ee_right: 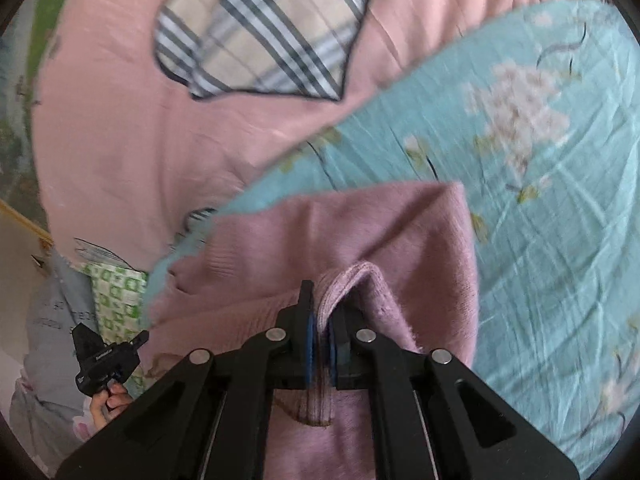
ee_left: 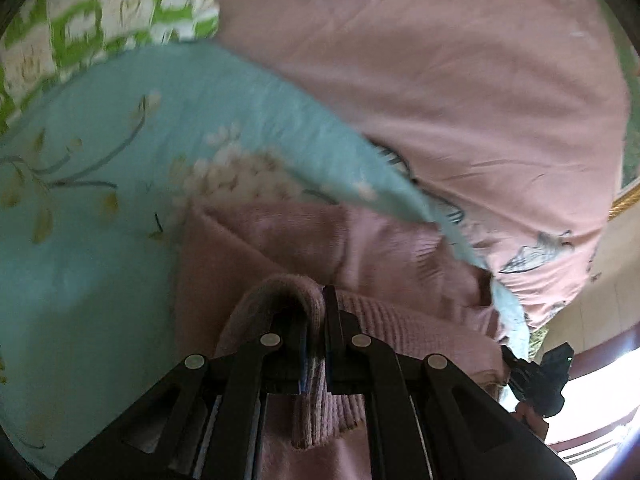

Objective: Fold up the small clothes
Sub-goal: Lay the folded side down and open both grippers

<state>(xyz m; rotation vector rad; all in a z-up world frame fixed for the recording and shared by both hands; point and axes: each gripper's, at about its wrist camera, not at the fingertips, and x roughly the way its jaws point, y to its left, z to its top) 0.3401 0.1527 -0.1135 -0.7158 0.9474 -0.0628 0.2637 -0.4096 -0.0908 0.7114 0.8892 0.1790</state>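
Pink knit fills the lower middle of the left wrist view: one sweater lies on the teal sheet of a bed, and its ribbed edge loops up between the fingers of the left claw, which is clamped on it. Beyond lies one pink quilt, with a green checked cloth at the upper left. The right claw shows small at the lower right edge; whether it grips anything there I cannot tell.

From the right wrist, the right claw is pinched tight on a ribbed fold of the sweater, which spreads ahead of it over the sheet. One plaid heart marks the quilt. The left claw appears at the lower left.
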